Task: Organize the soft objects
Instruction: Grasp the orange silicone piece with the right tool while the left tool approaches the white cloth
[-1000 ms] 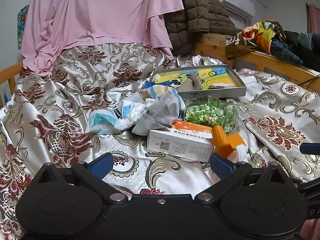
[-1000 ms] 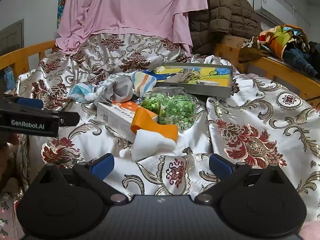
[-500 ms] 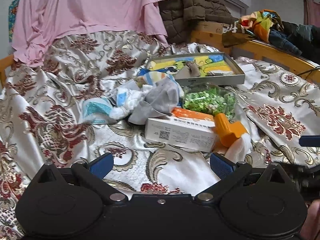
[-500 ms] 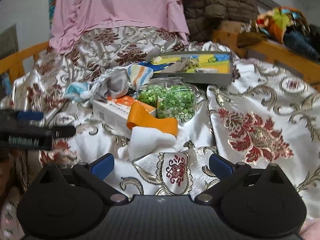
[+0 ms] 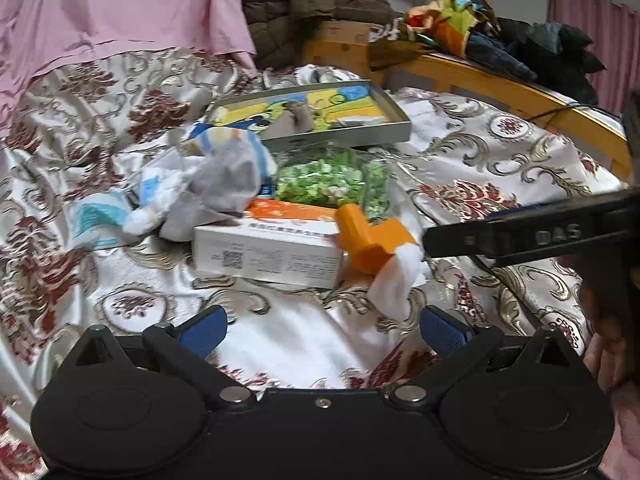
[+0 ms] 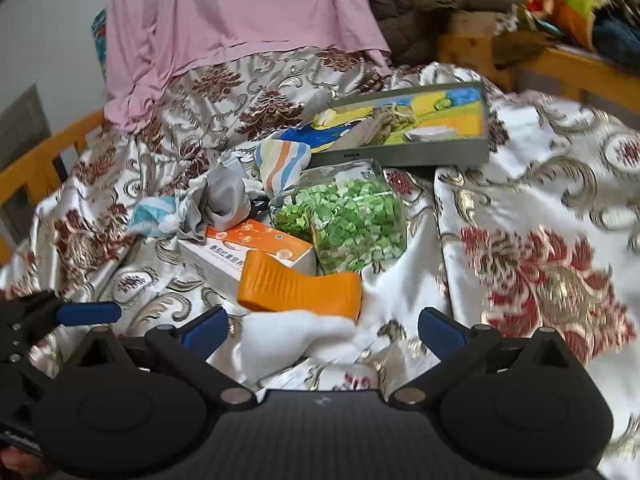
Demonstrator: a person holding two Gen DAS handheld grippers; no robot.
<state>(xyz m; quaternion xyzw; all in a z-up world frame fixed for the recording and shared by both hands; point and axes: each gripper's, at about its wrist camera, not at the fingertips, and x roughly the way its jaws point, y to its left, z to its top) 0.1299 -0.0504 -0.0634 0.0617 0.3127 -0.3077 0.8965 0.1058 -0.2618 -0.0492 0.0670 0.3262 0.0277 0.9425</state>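
A heap of soft things lies on the patterned bedspread: a grey cloth (image 5: 224, 188) (image 6: 224, 204), a striped cloth (image 6: 284, 164), a light blue sock (image 5: 100, 216) (image 6: 154, 214) and a white cloth (image 5: 396, 276) (image 6: 288, 336). My left gripper (image 5: 322, 330) is open and empty, just short of the white box (image 5: 268, 254). My right gripper (image 6: 322, 330) is open and empty, with the white cloth between its blue fingertips (image 6: 204, 328). It also shows in the left wrist view (image 5: 520, 232) at the right.
An orange plastic piece (image 6: 300, 286) (image 5: 368, 240) lies on the white cloth. A clear bag of green bits (image 6: 348, 220) (image 5: 332, 184) and a grey tray (image 6: 404, 156) (image 5: 340, 136) sit behind. A pink sheet (image 5: 120, 12) hangs at the back. Wooden bed rails (image 5: 500, 88) border the right.
Both grippers have moved forward toward the heap. The right gripper now reaches the white cloth, and it has come further into the left wrist view from the right.
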